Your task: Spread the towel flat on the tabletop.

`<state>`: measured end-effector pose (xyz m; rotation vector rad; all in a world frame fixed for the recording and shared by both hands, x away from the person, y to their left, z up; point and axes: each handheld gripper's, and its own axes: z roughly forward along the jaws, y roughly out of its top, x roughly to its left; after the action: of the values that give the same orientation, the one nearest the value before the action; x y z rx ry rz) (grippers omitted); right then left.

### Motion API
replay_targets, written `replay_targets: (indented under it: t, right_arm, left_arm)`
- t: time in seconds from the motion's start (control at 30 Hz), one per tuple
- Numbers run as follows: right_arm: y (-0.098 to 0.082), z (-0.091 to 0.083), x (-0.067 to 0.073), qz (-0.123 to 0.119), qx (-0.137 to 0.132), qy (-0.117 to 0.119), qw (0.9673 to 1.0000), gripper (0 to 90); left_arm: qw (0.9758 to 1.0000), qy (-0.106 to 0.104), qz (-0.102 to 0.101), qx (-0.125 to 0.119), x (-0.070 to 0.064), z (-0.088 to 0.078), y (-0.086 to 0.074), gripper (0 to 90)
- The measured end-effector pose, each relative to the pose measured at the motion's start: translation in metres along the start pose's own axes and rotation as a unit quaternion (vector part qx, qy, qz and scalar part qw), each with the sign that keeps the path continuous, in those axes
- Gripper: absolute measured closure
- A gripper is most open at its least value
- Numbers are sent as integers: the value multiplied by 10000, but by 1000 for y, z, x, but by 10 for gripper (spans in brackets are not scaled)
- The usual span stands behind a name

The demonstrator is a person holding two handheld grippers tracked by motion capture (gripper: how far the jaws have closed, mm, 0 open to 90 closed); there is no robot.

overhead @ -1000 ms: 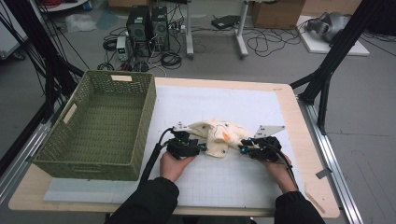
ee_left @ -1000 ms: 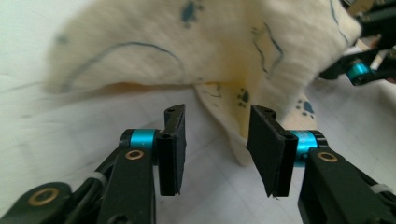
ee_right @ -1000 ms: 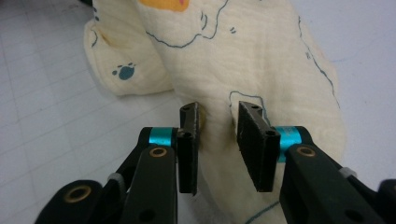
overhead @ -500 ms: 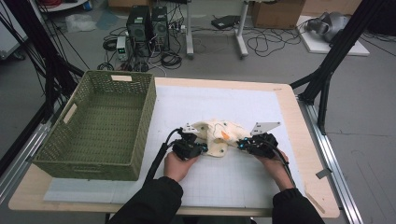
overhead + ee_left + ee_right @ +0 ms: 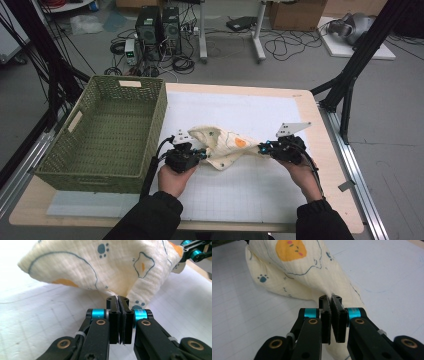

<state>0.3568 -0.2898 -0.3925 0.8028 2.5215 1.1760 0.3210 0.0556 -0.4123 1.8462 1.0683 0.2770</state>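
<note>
On the mat point(image 5: 240, 200), both grippers, left point(image 5: 204, 155) and right point(image 5: 261, 148), have just clamped the cloth point(image 5: 225, 145) and lifted its ends, ready for folding

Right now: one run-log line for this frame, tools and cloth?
left tool: shut on printed cloth | right tool: shut on printed cloth | cloth: stretched between both, partly lifted off white mat | wicker basket: empty

Desk point(image 5: 327, 165): light wood top, metal rails along both sides. White gridded mat point(image 5: 250, 185) covers most of it. Green woven basket point(image 5: 105, 135) sits on the left part, overlapping the mat's left edge. Cream printed cloth point(image 5: 225, 145) mid-mat, bunched, partly raised off the surface.
</note>
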Motion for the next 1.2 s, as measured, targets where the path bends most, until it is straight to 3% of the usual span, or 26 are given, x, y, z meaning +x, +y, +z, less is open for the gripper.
replay_targets:
  t: [0.13, 0.23, 0.3, 0.43, 0.5, 0.6, 0.73, 0.8, 1.0, 1.07, 1.2]
  right_arm:
    - [5, 16, -14, 131, 159, -214, 9996, 870]
    - [7, 28, -29, 330, 321, -384, 9982, 870]
    - [4, 36, -36, 398, 351, -490, 9974, 868]
    - [-1, 44, -41, 534, 349, -390, 9972, 789]
    - [0, 38, -36, 489, 288, -321, 9979, 727]
    - [3, 25, -26, 361, 117, -166, 9991, 666]
    - [6, 7, -8, 127, -270, -243, 9993, 650]
    - [4, 4, 2, 36, -327, -199, 9993, 647]
    - [-4, 25, 26, -186, -145, 226, 9995, 646]
    - [-2, 38, 33, -346, -21, 356, 9988, 645]
    - [1, 57, 40, -445, 98, 514, 9976, 643]
  left_arm:
    - [9993, 243, -288, -69, 10, 13, 1, 874]
    - [9984, 307, -482, -6, 16, 26, 1, 872]
    - [9983, 305, -495, 59, 17, 33, -1, 864]
    - [9992, 222, -287, 138, 15, 33, -3, 768]
    - [9995, 207, -203, 133, 14, 30, -4, 676]
    - [9997, 135, -153, 125, 14, 25, -4, 623]
    - [9996, 149, -177, 134, 14, 23, -7, 621]
    - [9996, 150, -166, 172, 14, 25, -10, 639]
    - [9995, 58, -121, 291, 12, 33, -14, 842]
    - [9994, 72, -111, 304, 11, 36, -14, 869]
    - [9994, 37, -119, 317, 11, 39, -15, 873]
